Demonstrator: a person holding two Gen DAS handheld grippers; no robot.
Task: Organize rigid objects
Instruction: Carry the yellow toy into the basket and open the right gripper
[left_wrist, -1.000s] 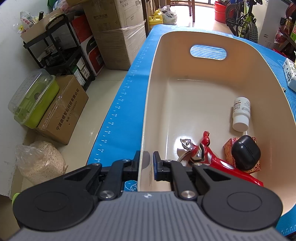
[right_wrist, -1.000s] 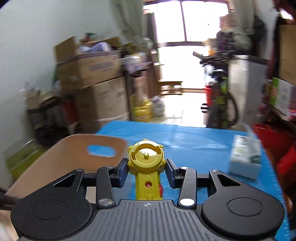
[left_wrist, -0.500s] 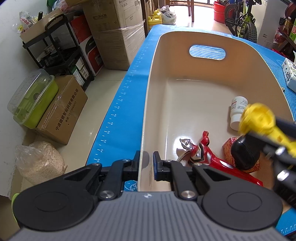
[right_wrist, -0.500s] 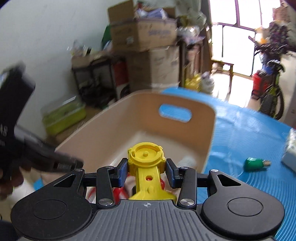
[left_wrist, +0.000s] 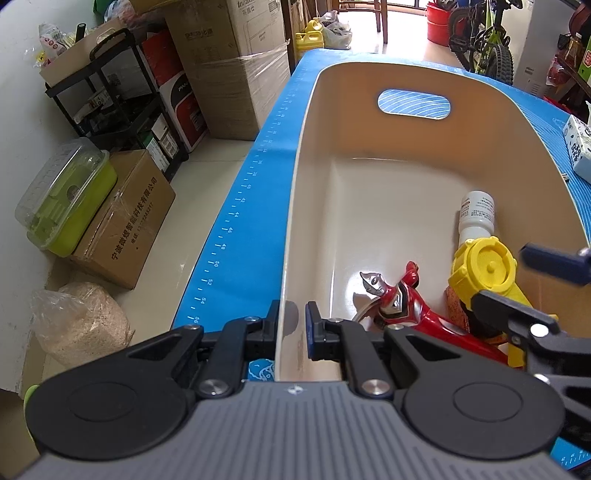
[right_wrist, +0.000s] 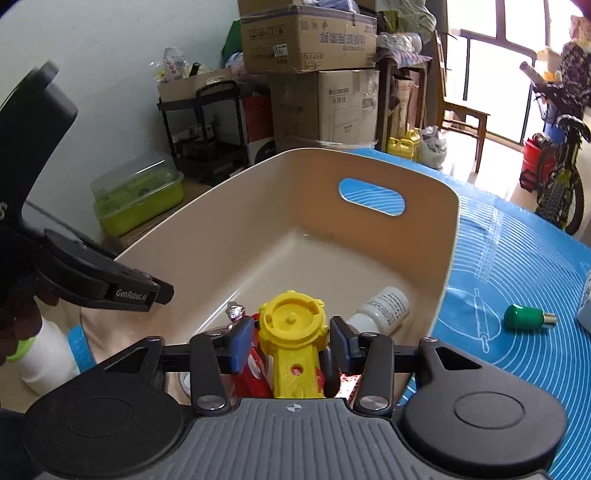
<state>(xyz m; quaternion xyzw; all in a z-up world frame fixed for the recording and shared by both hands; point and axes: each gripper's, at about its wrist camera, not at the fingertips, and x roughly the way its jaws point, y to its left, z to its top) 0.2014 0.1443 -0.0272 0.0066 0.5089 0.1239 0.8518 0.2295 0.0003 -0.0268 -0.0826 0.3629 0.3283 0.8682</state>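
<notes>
Nearest of all, the left gripper (left_wrist: 291, 325) pinches the near rim of the beige tub (left_wrist: 295, 192), one finger outside the wall and one inside, closed tight on the plastic. The right gripper (right_wrist: 291, 341) sits low inside the tub at its near right end, its blue-padded fingers (right_wrist: 239, 345) spread a little wider than the yellow toy (right_wrist: 293, 343) between them, with a sliver of gap on both sides. From these views I cannot tell whether the pads still touch the toy.

The yellow toy lies over the things at the tub's near end: a red and silver figure (left_wrist: 399, 306) stretched along the floor, and a red patterned box (left_wrist: 455, 306) beneath the toy. A dark rounded thing shows just right of the toy in the right wrist view, mostly hidden. Just beyond the toy a white bottle (left_wrist: 476, 216) lies on its side against the right wall.

Farther on, the tub floor is bare up to the far wall with its oval handle cutout (left_wrist: 413, 105). The tub rests on a blue mat (right_wrist: 517, 266). On the mat, right of the tub, lies a small green bottle (right_wrist: 526, 317) on its side. Beyond the table stand stacked cardboard boxes (right_wrist: 317, 55) and a bicycle (right_wrist: 557, 177).
</notes>
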